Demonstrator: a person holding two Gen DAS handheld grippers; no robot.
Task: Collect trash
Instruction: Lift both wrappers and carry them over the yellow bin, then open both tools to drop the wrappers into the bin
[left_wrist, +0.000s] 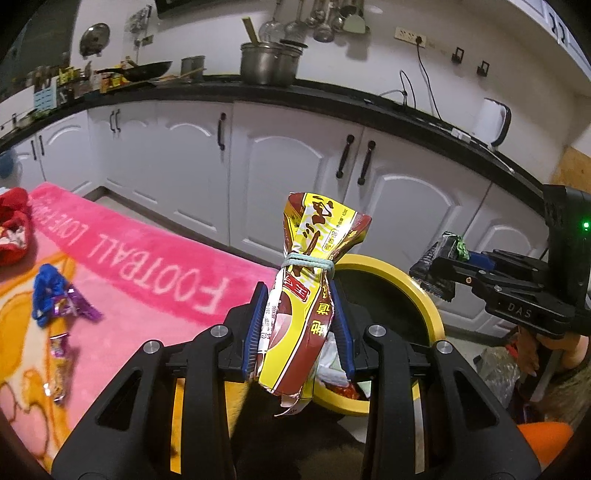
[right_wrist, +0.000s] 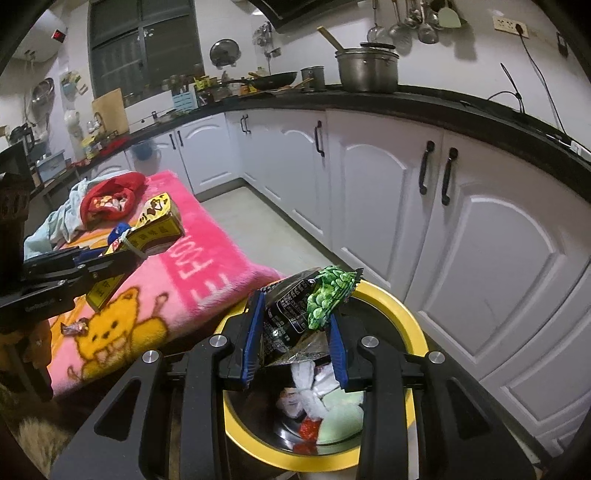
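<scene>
Glossy crinkled foil snack bag (left_wrist: 299, 295); fluffy pink blanket (left_wrist: 147, 273) at nine o'clock; smooth plastic yellow bin rim (right_wrist: 399, 299); dull metal pot (right_wrist: 367, 70).

White cabinets (right_wrist: 369, 192) under a black countertop (left_wrist: 332, 96), dark window (right_wrist: 144, 44) beyond.

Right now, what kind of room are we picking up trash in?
Most likely a home kitchen: a black countertop over white cabinets, a steel pot and a wok on it, and ladles hanging on the wall.
</scene>
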